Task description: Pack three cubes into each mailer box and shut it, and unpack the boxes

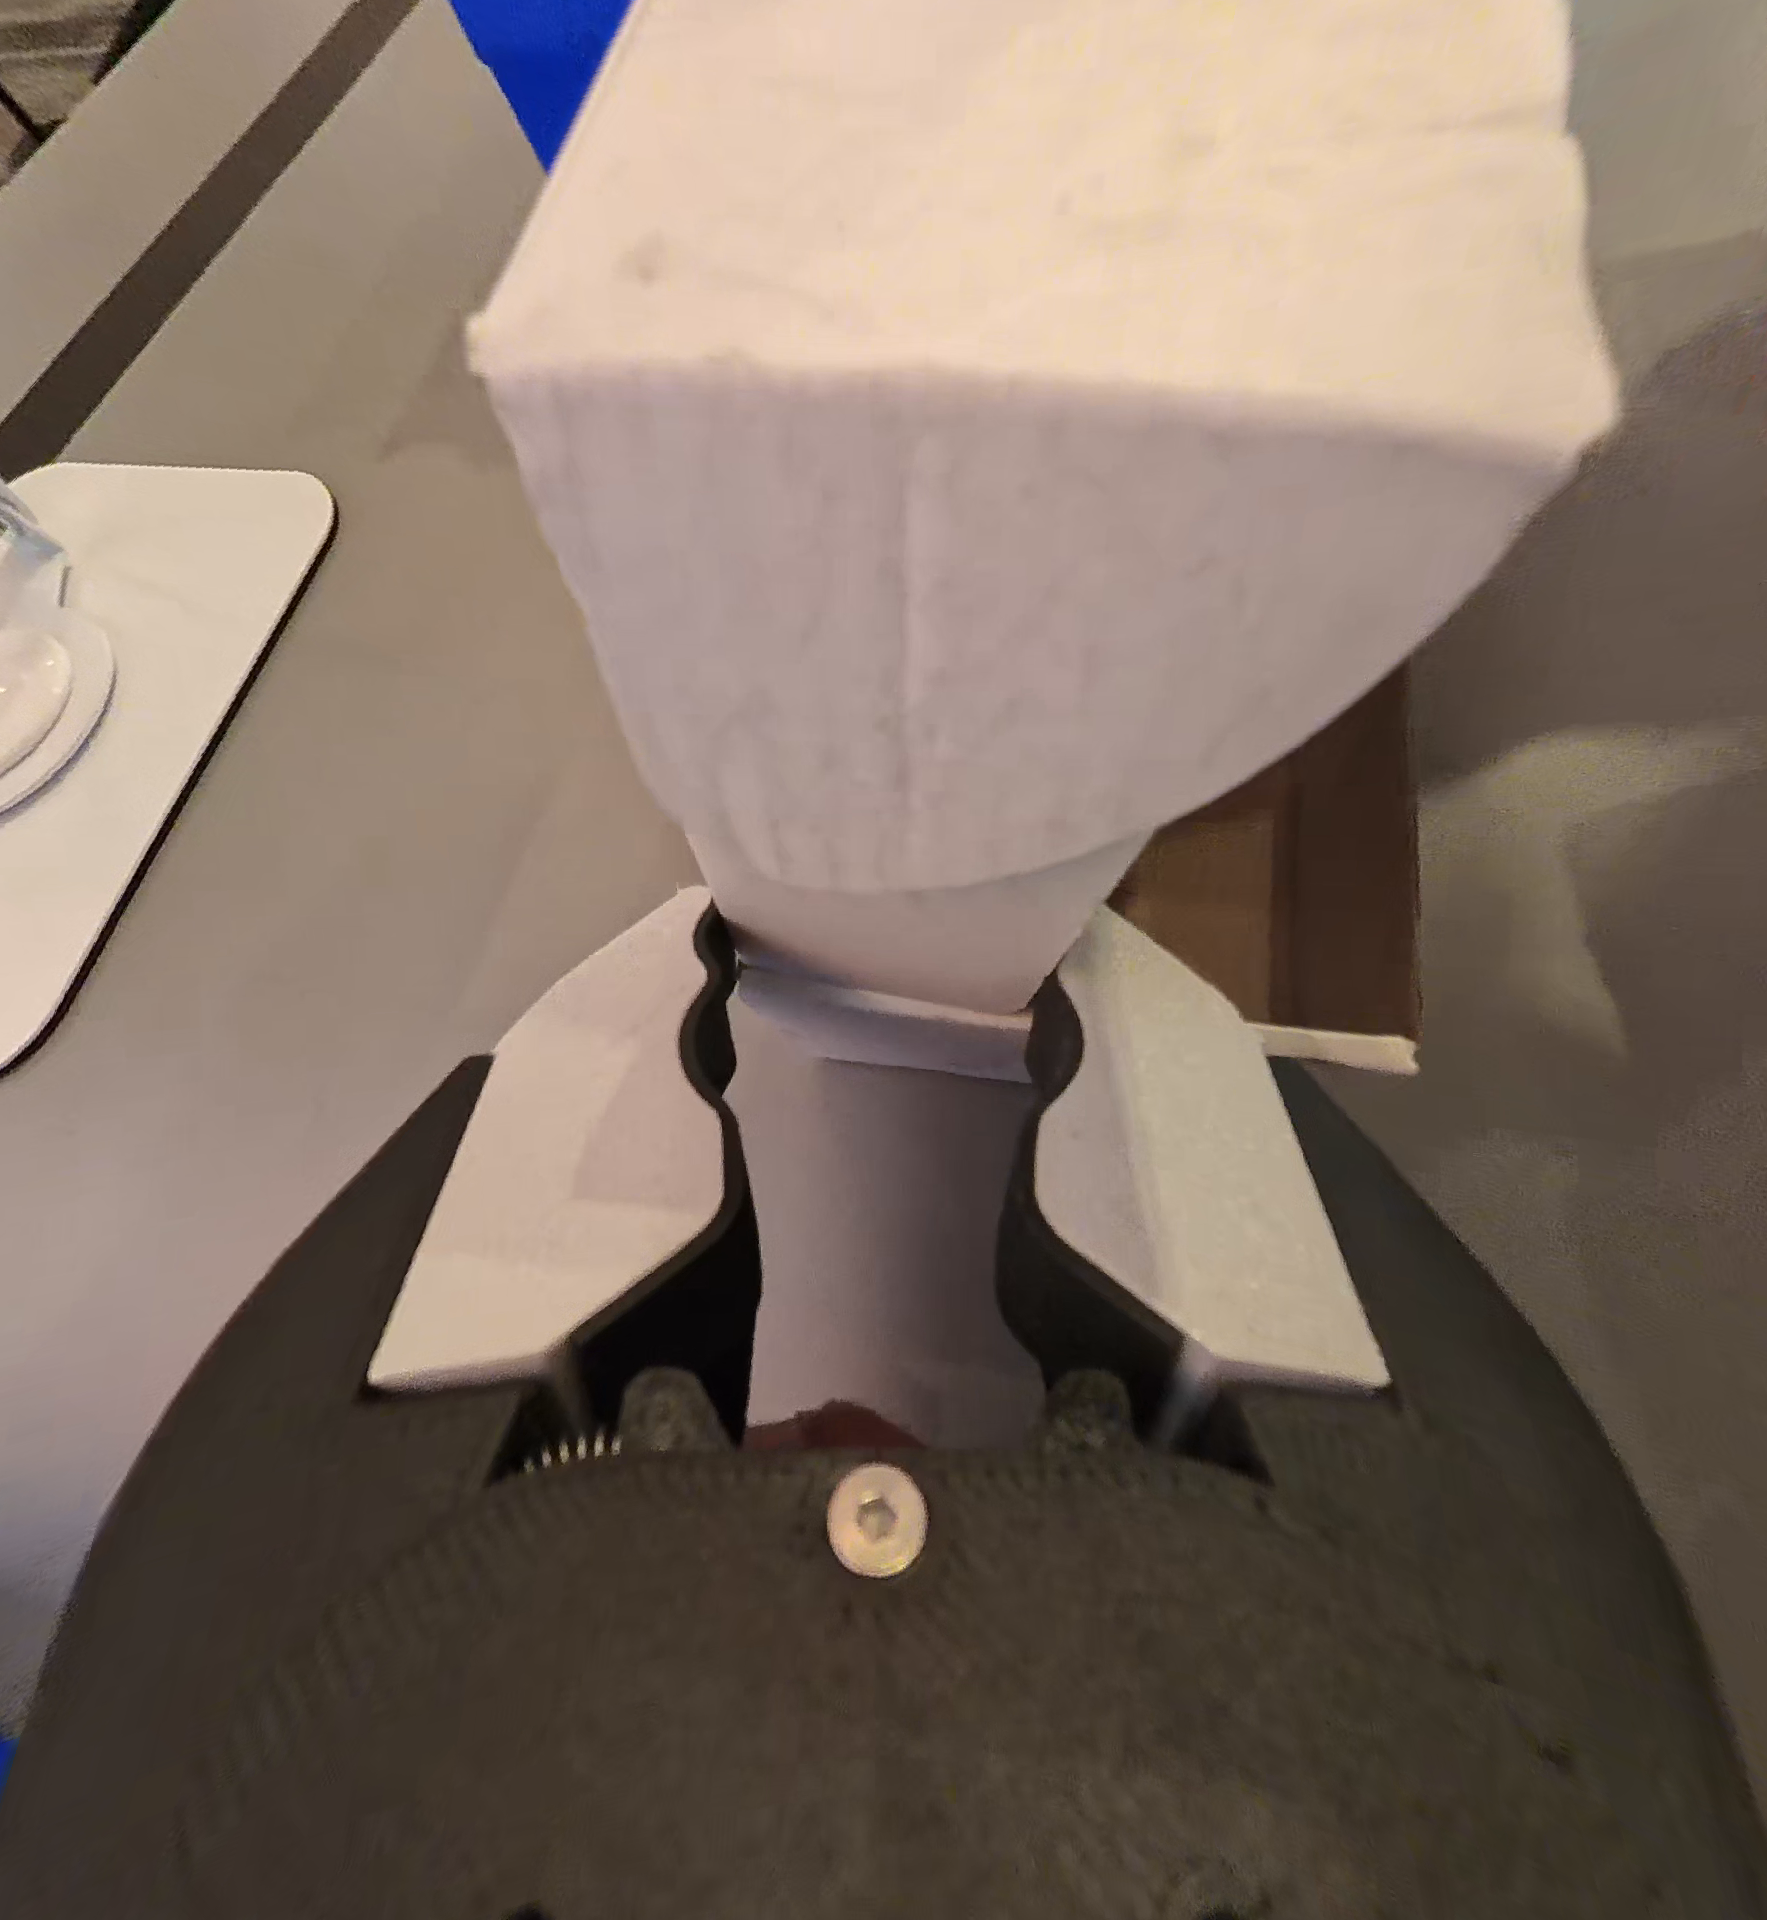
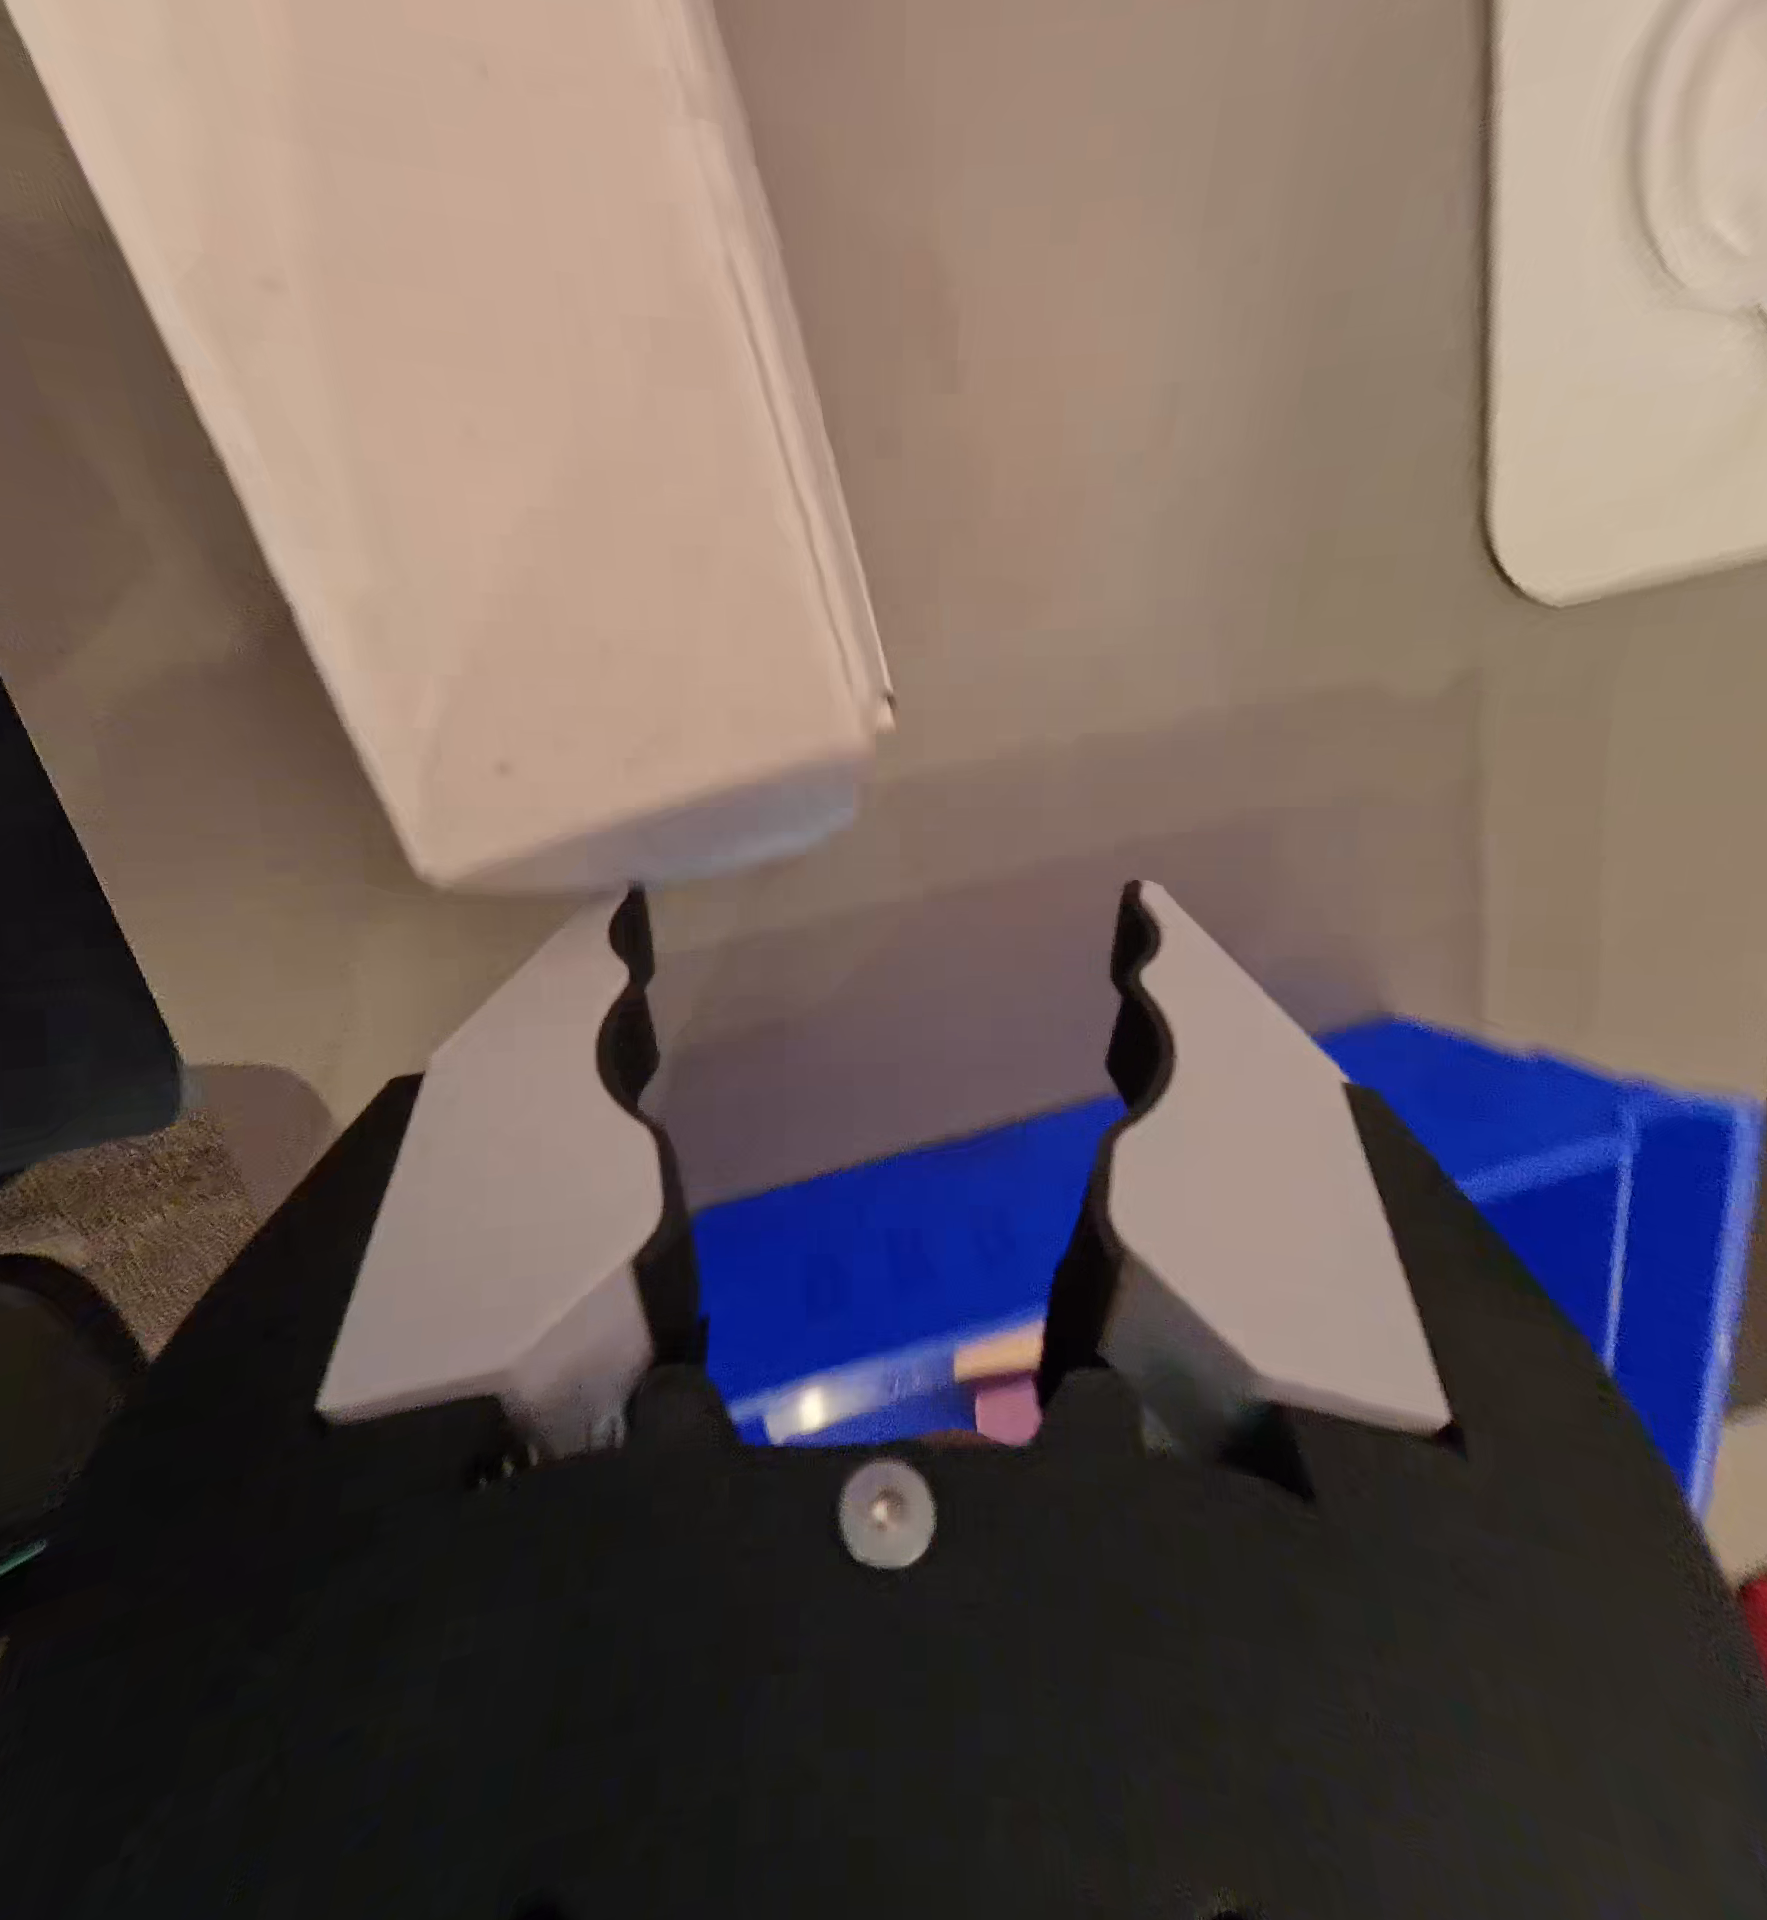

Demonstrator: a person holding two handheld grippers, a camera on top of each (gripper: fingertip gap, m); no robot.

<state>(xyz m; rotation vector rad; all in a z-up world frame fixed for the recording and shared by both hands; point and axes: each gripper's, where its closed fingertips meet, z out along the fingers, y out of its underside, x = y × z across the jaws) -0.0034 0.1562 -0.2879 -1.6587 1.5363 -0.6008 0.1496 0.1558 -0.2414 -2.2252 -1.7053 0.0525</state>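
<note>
Box [image 1: 1014, 364] white, lifted off tabletop [image 1: 391, 935], its flap clenched in left tool [image 1: 879, 997]. Right tool [image 2: 879, 925] released, wide apart, empty, w/ blue bin [image 2: 1533, 1143] near.

We see our right gripper [image 2: 879, 914] with its 2 fingers apart and nothing between them, just below a white box [image 2: 463, 416], above a blue bin [image 2: 1544, 1164] on the grey table [image 2: 1170, 416].

White mailer box [image 1: 1014, 343] — brown inside; blue bin [image 2: 1533, 1174] — grey table [image 1: 391, 831].
</note>
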